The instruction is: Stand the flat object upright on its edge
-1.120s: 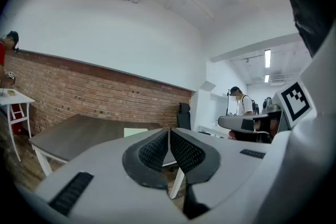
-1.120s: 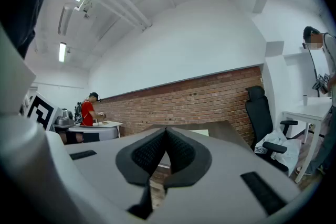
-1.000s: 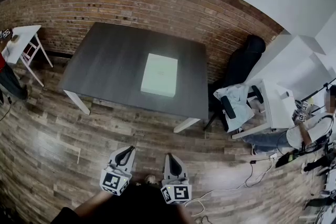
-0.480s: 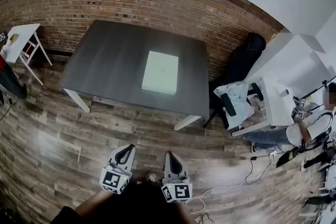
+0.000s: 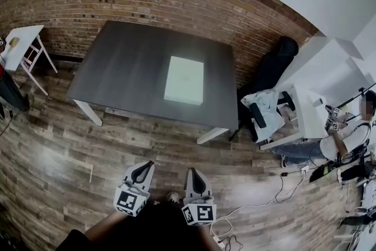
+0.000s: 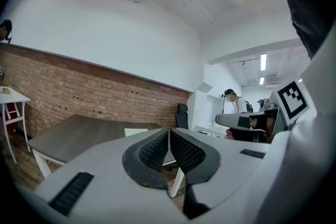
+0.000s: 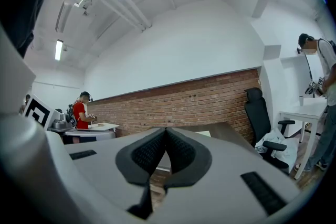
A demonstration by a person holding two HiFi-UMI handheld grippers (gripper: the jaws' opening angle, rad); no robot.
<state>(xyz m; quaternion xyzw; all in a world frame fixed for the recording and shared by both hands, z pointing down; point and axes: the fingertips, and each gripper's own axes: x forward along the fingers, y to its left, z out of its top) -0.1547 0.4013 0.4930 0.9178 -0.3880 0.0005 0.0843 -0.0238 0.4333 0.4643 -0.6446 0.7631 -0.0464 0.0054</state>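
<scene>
A flat white box (image 5: 184,80) lies on the dark grey table (image 5: 129,67), right of its middle. Its pale edge (image 6: 135,132) peeks above the jaws in the left gripper view. Both grippers are held low over the wooden floor, well short of the table's near edge. My left gripper (image 5: 146,164) is shut with nothing between its pads, and my right gripper (image 5: 191,171) beside it is shut and empty too. In their own views the left gripper (image 6: 169,131) and the right gripper (image 7: 166,130) point level toward the table.
A brick wall (image 5: 176,3) runs behind the table. A small white side table (image 5: 23,44) stands at the left. A black office chair (image 5: 273,67) and white desks (image 5: 311,109) with a seated person (image 5: 346,138) crowd the right. Cables (image 5: 258,208) trail over the floor.
Both grippers have drifted a little toward the table, staying shut. The table and box sit slightly further right in the head view.
</scene>
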